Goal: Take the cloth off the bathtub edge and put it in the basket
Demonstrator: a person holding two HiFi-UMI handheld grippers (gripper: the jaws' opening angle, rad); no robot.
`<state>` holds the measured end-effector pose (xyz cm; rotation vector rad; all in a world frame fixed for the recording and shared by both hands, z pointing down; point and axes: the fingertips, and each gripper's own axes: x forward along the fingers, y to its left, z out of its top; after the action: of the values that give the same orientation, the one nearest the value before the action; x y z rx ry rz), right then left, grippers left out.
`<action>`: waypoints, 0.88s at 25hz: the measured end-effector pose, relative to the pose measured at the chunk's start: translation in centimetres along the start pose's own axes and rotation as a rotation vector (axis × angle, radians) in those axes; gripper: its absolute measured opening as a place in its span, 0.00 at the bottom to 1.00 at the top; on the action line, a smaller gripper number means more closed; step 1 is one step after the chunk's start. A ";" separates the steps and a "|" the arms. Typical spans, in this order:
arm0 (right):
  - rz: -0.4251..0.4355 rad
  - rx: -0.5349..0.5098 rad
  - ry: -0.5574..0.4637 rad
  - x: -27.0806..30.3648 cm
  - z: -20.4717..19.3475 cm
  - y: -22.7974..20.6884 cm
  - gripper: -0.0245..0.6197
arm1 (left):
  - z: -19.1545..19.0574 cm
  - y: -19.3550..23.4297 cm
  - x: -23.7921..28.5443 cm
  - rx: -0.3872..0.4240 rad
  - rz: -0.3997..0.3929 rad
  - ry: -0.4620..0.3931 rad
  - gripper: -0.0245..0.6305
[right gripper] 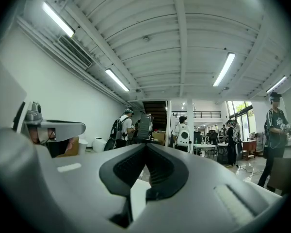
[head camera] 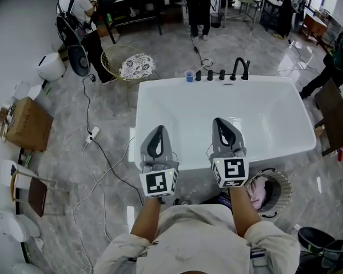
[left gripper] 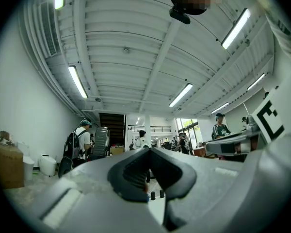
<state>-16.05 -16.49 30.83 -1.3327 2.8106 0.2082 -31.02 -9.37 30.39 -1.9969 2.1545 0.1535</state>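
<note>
While the cloth (head camera: 256,192) lies in the basket (head camera: 283,178), the left gripper (head camera: 158,129) and right gripper (head camera: 219,121) hover over the bathtub (head camera: 194,153), jaws closed, empty.

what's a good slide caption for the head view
Left gripper and right gripper shut and empty over the white bathtub, pink cloth in the basket beside it
</note>
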 end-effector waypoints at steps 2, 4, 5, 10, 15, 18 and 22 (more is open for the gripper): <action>-0.003 0.004 -0.001 0.0 0.0 0.0 0.04 | -0.1 0.2 -0.1 0.000 0.004 0.003 0.04; -0.009 0.006 -0.003 0.1 0.0 0.0 0.04 | -0.2 0.5 0.0 0.002 0.005 0.006 0.04; -0.011 0.007 -0.004 0.1 0.0 0.0 0.04 | -0.3 0.6 0.0 0.004 0.003 0.007 0.04; -0.015 0.014 -0.006 0.3 -0.5 -0.2 0.04 | -0.6 0.7 0.1 0.011 0.001 0.009 0.04; -0.021 0.014 0.000 0.5 -0.6 -0.4 0.04 | -1.0 0.9 0.2 0.009 0.005 0.015 0.04; -0.022 0.013 0.003 0.6 -0.5 -0.5 0.04 | -0.9 1.0 0.2 0.007 0.005 0.017 0.04; -0.021 0.012 0.009 0.7 -0.6 -0.5 0.04 | -1.0 1.1 0.2 0.000 0.011 0.025 0.04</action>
<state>-16.08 -17.44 31.33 -1.3630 2.7994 0.1845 -32.19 -9.67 31.31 -1.9978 2.1815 0.1310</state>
